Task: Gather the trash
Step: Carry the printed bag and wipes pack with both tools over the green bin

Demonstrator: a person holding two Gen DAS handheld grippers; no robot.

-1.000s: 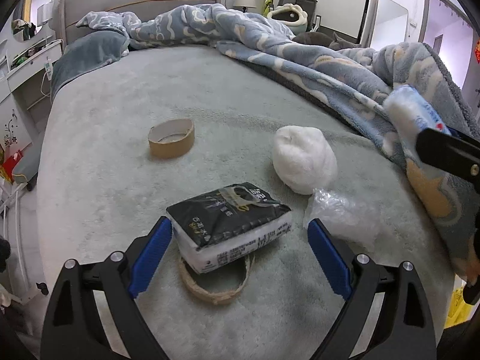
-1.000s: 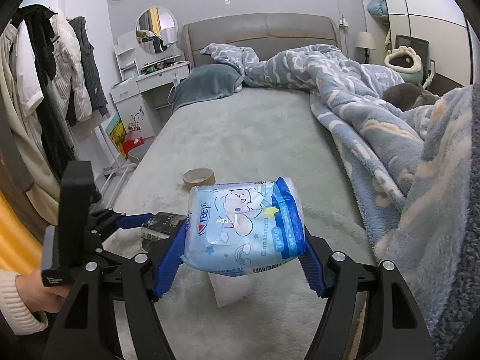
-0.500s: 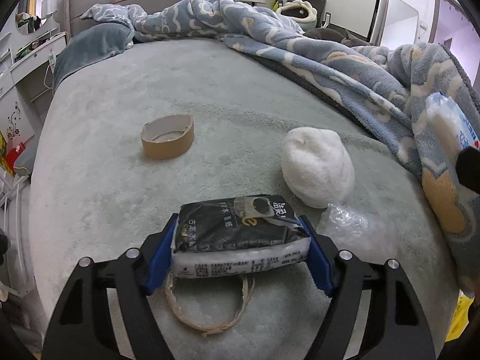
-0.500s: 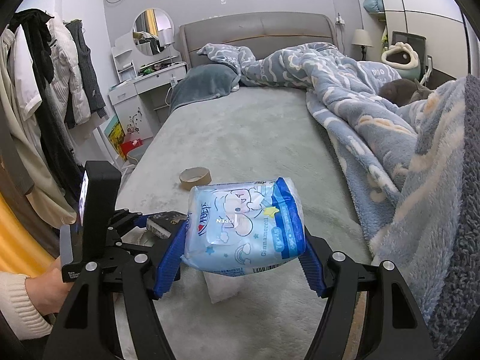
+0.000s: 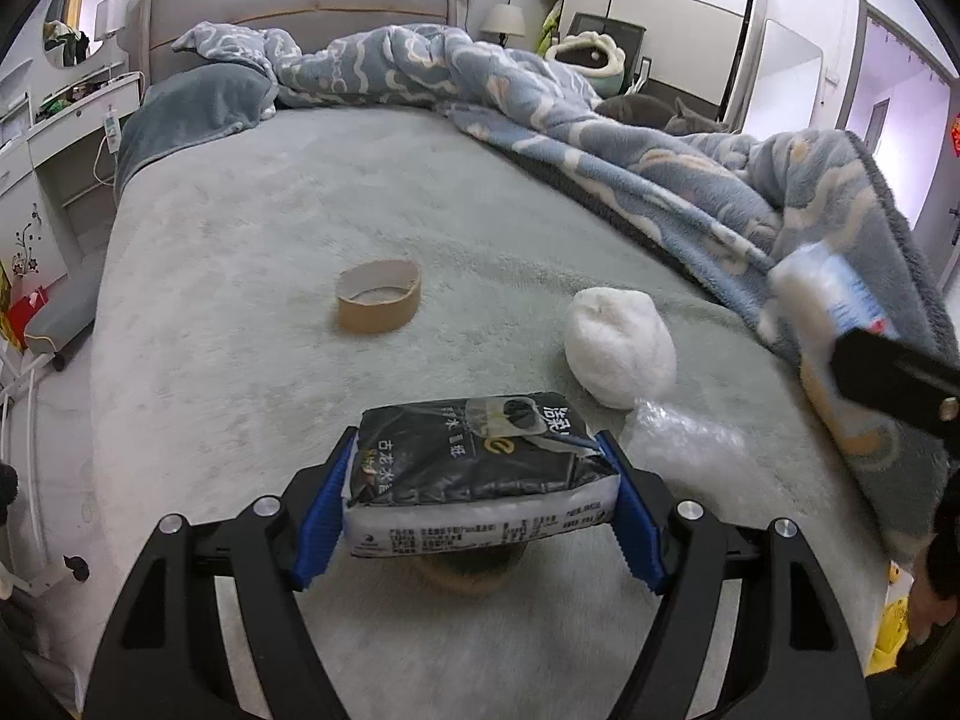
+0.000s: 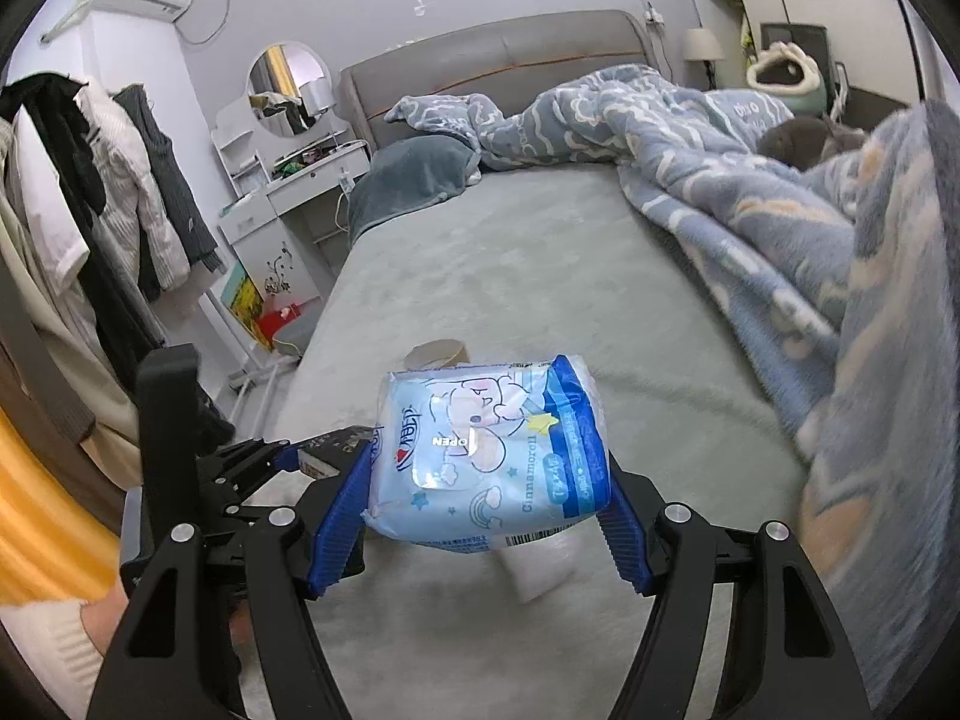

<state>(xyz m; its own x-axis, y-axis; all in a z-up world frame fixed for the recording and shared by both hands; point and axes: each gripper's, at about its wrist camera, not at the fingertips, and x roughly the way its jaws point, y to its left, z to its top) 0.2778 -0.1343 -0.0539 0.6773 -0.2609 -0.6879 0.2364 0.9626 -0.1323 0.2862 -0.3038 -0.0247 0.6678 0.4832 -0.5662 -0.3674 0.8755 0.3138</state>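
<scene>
My left gripper [image 5: 480, 498] is shut on a black tissue pack [image 5: 474, 474] and holds it just above the grey bed cover [image 5: 300, 210]. A tan string loop [image 5: 474, 576] lies under the pack. My right gripper [image 6: 486, 480] is shut on a light blue wet-wipes pack [image 6: 486, 456], held above the bed; it also shows in the left wrist view [image 5: 834, 294]. On the bed lie a cardboard tape core [image 5: 378, 297], a white crumpled ball [image 5: 621, 345] and a clear plastic wrapper [image 5: 678, 444].
A blue patterned blanket [image 5: 660, 156] is heaped along the bed's right side. A white dresser [image 6: 288, 204] and hanging clothes [image 6: 108, 192] stand left of the bed. A grey cat [image 6: 804, 141] lies at the far right. The headboard [image 5: 294, 6] is at the back.
My left gripper closed on the black tissue pack and lifted it slightly off the string loop. My right gripper kept hold of the blue wipes pack and shifted a little.
</scene>
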